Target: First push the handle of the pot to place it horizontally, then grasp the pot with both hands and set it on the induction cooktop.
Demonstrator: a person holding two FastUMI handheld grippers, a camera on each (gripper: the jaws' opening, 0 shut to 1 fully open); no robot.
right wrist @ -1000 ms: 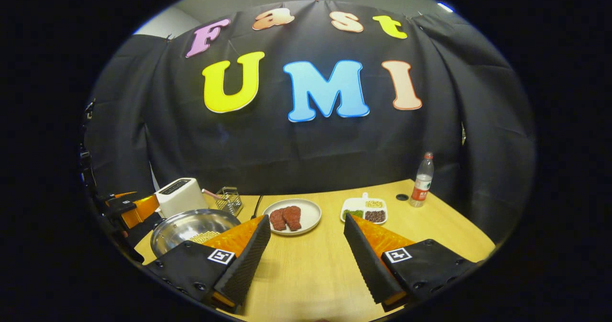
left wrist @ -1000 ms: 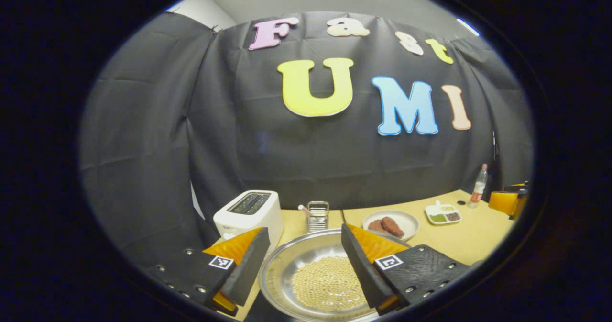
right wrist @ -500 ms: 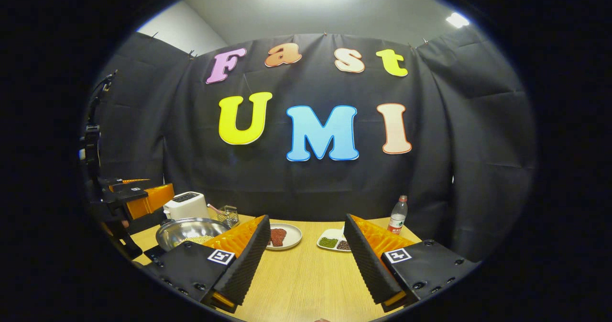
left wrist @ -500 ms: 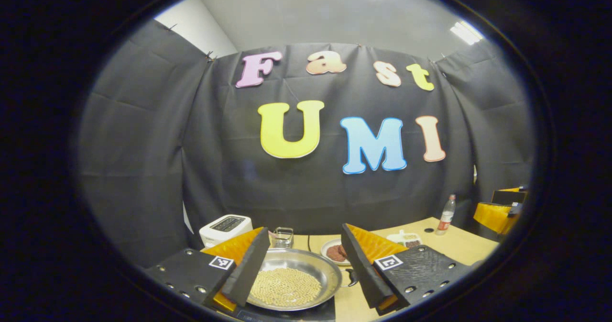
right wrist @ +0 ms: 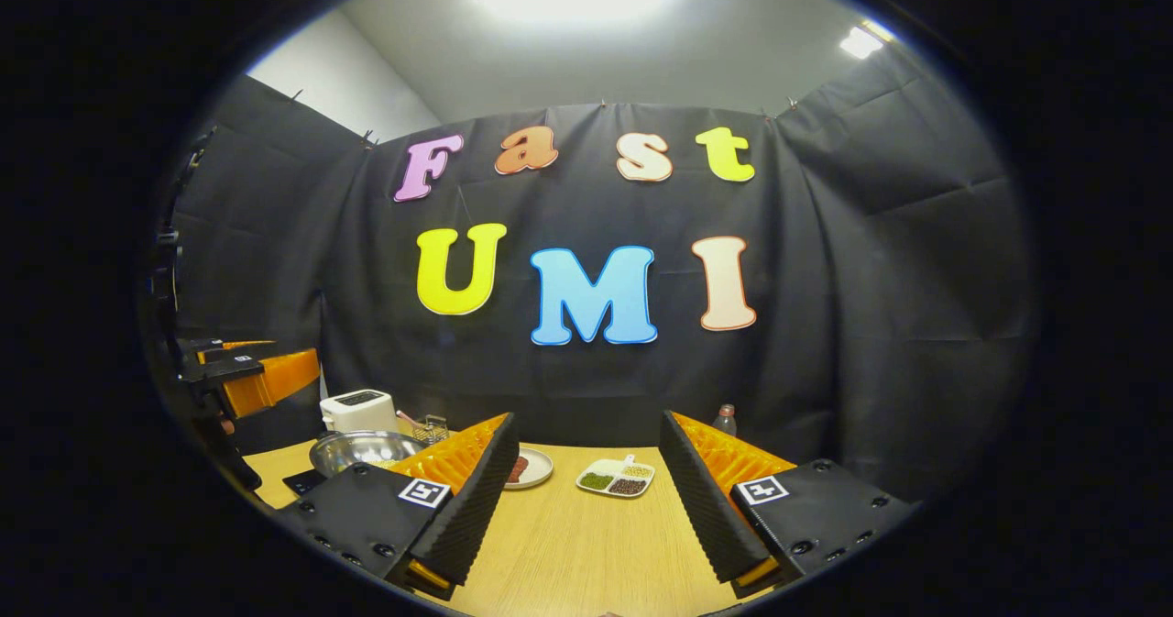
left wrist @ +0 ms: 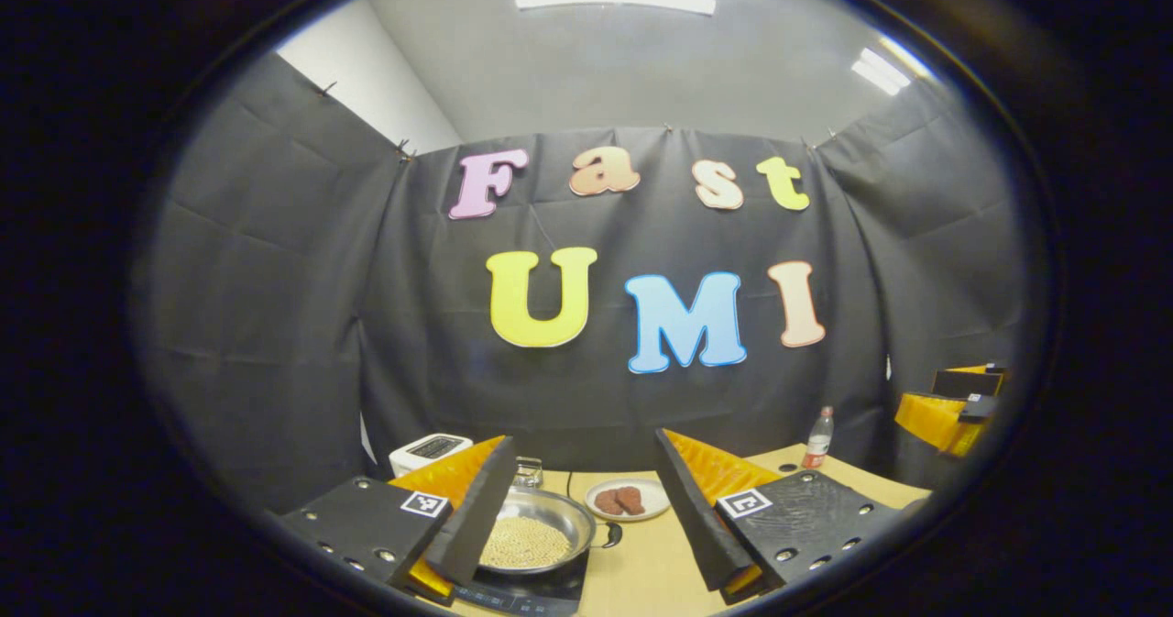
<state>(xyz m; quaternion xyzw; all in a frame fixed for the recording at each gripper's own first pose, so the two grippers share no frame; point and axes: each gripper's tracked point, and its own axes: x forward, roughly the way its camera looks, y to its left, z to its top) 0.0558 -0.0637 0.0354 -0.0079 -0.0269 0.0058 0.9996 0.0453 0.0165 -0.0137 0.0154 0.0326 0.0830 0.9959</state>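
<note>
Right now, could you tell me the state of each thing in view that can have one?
pot: sitting on the induction cooktop, holding beans
left gripper: open, holding nothing
right gripper: open, holding nothing
plate: holds two pieces of meat
bottle: upright, capped

Shallow round steel pot (left wrist: 536, 533) of pale beans, upright on flat black induction cooktop (left wrist: 522, 593); short dark handle pointing sideways.

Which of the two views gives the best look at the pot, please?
The left gripper view: the pot sits on the induction cooktop, its beans and side handle plain. The right gripper view shows just part of the pot at the left, partly behind that tool's own finger.
</note>
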